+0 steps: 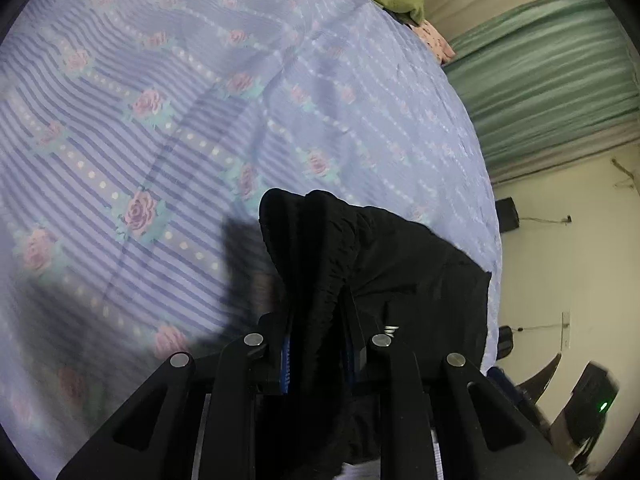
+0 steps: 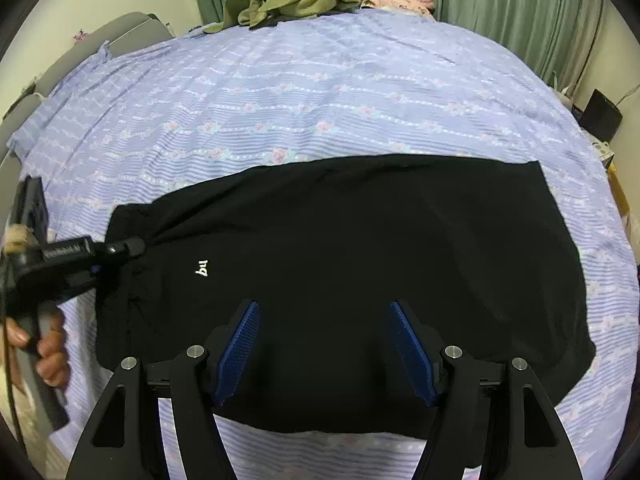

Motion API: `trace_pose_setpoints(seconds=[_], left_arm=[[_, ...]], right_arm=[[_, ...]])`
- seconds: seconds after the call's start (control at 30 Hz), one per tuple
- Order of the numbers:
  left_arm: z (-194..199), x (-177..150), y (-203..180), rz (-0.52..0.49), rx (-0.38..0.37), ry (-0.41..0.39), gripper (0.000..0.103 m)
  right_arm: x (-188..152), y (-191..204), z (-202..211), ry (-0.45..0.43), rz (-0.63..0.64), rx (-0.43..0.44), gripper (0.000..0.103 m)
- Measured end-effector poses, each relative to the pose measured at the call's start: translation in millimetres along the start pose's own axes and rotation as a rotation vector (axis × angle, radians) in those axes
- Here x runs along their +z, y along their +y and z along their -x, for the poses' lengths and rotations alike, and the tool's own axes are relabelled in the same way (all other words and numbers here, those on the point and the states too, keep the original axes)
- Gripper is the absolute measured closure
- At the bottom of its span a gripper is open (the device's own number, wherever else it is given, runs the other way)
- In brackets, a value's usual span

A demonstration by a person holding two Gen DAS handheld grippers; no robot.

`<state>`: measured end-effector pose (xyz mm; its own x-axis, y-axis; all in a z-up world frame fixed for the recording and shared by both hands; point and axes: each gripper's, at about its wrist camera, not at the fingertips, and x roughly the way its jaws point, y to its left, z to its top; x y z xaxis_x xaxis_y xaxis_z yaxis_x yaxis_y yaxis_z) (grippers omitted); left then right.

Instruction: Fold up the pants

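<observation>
Right wrist: floral lilac bedsheet (image 2: 320, 92), green curtains (image 2: 500, 4) behind.

A bed (image 2: 320, 92) fills most of the room, covered in a lilac striped sheet (image 1: 168, 128) printed with pink roses. Green curtains (image 2: 500, 4) hang behind its far edge, with pale cream wall (image 1: 568, 264) beside them. A grey headboard (image 2: 132, 32) runs along the bed's left edge. A small dark speaker (image 2: 600, 114) stands beyond the right edge.
</observation>
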<state>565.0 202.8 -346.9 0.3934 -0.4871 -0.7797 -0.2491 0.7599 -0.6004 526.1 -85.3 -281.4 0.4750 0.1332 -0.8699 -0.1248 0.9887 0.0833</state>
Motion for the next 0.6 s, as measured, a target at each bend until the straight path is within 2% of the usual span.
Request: trace_pose_setpoints(seconds=[0.07, 0.17, 0.3, 0.43, 0.6], left_arm=[[14, -2, -19, 0.014, 0.019, -0.002, 0.083], [34, -6, -65, -0.035, 0.033, -0.006, 0.083], [50, -12, -130, -0.083, -0.027, -0.011, 0.083], [36, -22, -206, -0.117, -0.065, 0.008, 0.083], [-8, -41, -273, -0.113, -0.070, 0.032, 0.083]], right_arm=[[0, -8, 8, -0.014, -0.011, 0.008, 0.035], [2, -29, 22, -0.028, -0.040, -0.007, 0.035], [5, -67, 48, -0.049, -0.094, -0.041, 0.035], [5, -111, 85, -0.109, -0.153, -0.074, 0.035], [-6, -168, 120, -0.194, -0.216, -0.122, 0.035]])
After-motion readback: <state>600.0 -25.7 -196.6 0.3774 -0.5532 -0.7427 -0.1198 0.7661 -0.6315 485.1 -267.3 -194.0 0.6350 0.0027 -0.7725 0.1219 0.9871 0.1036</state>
